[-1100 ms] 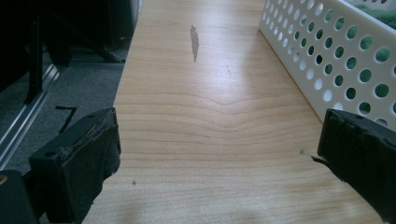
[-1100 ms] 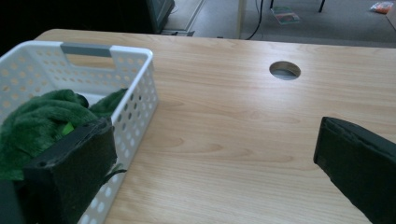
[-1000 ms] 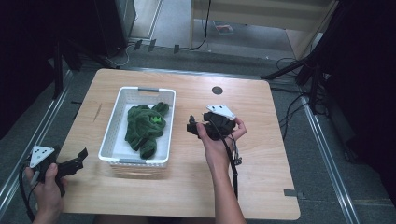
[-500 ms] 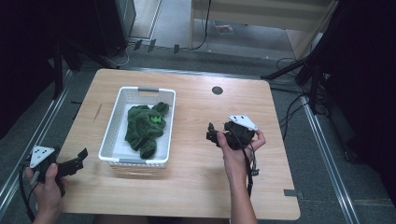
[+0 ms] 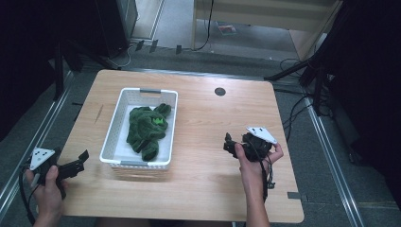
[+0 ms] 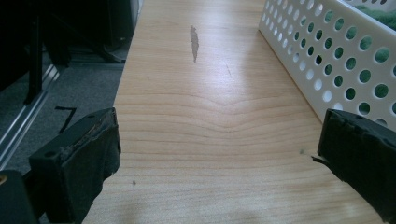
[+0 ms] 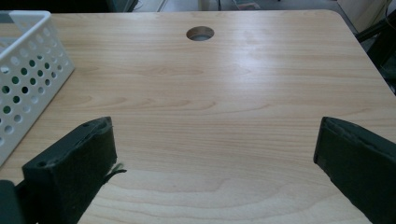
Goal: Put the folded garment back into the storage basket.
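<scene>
A person is sitting at a light wooden table (image 5: 198,189) with rounded corners, holding a black two-jaw gripper in each hand. A white perforated plastic basket (image 5: 124,124) is standing on the left half of the table, and a crumpled dark green cloth (image 5: 145,128) is lying inside it, spreading from the far right corner toward the near end. The left gripper (image 5: 78,161) is hovering at the table's near left corner, just beside the basket's near left corner but apart from it; in the left gripper view its jaws are standing wide apart with nothing between them, bare wood lying in the gap and the basket's holed side wall (image 6: 336,60) running along the right, green showing through the holes. The right gripper (image 5: 229,143) is sitting over the right half of the table, well apart from the basket, with its jaws pointing toward the basket side. In the right gripper view (image 7: 215,154) its jaws are also spreading wide and holding nothing, with bare tabletop between them, the basket's corner (image 7: 28,70) appearing at the left edge and a round cable hole (image 7: 200,33) in the tabletop lying far ahead.
</scene>
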Demonstrator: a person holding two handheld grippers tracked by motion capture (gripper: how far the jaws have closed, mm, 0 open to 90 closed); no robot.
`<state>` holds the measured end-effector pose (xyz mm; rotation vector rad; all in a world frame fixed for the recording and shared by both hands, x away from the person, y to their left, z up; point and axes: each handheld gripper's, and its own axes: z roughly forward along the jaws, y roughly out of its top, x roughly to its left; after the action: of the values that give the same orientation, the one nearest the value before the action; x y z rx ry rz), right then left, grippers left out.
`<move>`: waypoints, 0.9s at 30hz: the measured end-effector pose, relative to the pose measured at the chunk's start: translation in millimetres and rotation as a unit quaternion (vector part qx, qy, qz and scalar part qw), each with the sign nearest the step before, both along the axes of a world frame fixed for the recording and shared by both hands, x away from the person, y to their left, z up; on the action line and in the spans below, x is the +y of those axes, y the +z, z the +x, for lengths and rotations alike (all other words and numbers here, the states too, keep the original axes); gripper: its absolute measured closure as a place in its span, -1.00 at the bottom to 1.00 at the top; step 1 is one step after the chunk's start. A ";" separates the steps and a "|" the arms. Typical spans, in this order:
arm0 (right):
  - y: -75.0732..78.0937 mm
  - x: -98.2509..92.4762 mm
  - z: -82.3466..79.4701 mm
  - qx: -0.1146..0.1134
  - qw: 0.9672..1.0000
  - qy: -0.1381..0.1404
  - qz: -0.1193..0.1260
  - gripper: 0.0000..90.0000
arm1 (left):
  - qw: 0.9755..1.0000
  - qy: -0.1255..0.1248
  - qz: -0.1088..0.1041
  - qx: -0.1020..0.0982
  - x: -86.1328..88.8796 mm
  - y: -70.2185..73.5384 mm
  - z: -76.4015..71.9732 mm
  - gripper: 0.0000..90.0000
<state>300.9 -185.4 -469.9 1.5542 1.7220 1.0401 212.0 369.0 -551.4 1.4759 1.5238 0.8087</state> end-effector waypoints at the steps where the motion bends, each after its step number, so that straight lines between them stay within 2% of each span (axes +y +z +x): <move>1: -0.9 -2.9 -1.2 0.001 1.000 -0.001 0.000 -1.00 | 1.000 0.000 0.000 0.000 -0.3 0.0 0.2 -1.00; 19: -33.8 -56.4 -18.1 0.013 1.000 -0.022 0.005 -1.00 | 1.000 -0.004 0.005 -0.002 -1.5 0.0 -0.2 -1.00; 27: -52.1 -77.4 -25.6 0.028 0.999 -0.041 0.005 -1.00 | 1.000 -0.005 0.006 -0.002 -1.3 0.2 -0.6 -1.00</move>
<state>275.3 -262.8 -522.0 1.6596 1.6767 0.9743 211.4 367.7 -551.2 1.4895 1.5089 0.8157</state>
